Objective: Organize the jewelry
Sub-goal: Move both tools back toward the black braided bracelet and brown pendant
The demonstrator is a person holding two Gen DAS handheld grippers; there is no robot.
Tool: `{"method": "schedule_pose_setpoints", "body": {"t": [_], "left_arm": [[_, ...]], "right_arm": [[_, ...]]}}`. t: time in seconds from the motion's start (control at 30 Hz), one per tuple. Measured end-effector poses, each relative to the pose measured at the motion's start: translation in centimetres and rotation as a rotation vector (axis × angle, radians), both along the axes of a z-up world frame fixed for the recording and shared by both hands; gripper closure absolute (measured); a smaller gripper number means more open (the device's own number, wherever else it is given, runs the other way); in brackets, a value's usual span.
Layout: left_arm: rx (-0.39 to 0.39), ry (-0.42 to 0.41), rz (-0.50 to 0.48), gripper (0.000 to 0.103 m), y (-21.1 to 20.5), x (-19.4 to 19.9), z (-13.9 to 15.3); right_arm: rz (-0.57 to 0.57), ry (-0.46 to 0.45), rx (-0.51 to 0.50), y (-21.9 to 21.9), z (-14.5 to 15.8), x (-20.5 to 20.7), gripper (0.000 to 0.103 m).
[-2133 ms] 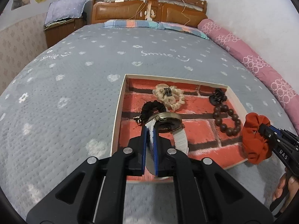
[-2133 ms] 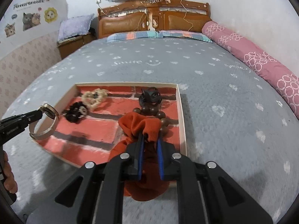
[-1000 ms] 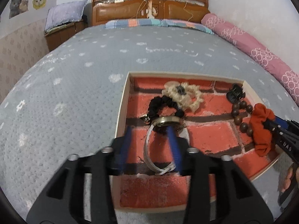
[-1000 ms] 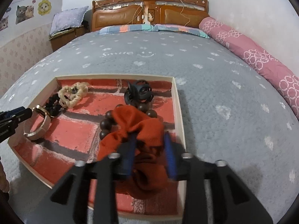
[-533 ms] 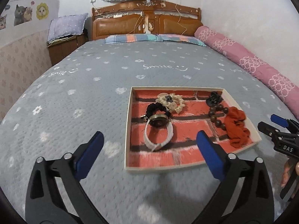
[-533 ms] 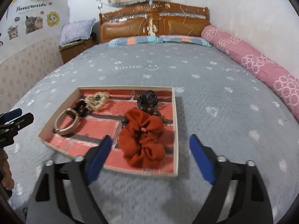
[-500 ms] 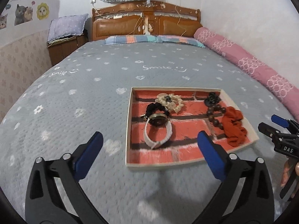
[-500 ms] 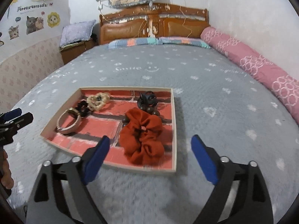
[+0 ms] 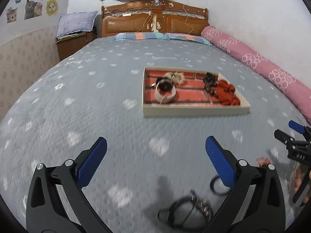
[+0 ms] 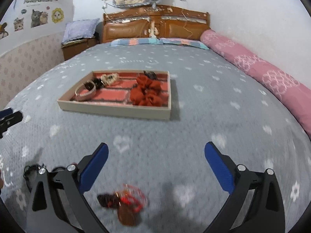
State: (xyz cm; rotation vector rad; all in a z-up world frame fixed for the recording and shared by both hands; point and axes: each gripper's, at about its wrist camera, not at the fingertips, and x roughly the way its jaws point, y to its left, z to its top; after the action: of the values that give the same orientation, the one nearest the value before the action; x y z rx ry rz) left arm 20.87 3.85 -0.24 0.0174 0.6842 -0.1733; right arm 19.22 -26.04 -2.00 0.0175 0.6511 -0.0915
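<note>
Rust-red scrunchie (image 10: 146,93) and white watch (image 9: 164,94) already lie in the tray (image 9: 194,110), both gripper pairs, left gripper (image 9: 155,163) and right gripper (image 10: 156,163), gape empty, while tangled pieces like the black cord (image 9: 184,207) and red bracelet (image 10: 126,200) wait on the bed (image 9: 77,106)

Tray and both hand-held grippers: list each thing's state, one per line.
Tray: on the bedspread, holding items.
Watch: in tray, left end.
Orange scrunchie: in tray, right end.
Left hand-held gripper: open, empty.
Right hand-held gripper: open, empty.
Red bracelet: loose on the bedspread.
</note>
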Motion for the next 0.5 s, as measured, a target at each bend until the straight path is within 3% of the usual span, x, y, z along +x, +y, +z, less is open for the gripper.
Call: {"method": "schedule_pose_setpoints", "body": {"t": [0.33, 0.5], "left_arm": [[-0.053, 0.107, 0.038, 0.005, 1.7, -3.6, -4.0], [-0.060, 0.145, 0.048, 0.005, 2.0, -4.2, -5.7]], "right_arm": [[-0.044, 0.036, 0.062, 0.0, -2.5, -4.2, 0.008], [-0.007, 0.081, 0.044, 0.9, -3.8, -5.1, 0.022]]}}
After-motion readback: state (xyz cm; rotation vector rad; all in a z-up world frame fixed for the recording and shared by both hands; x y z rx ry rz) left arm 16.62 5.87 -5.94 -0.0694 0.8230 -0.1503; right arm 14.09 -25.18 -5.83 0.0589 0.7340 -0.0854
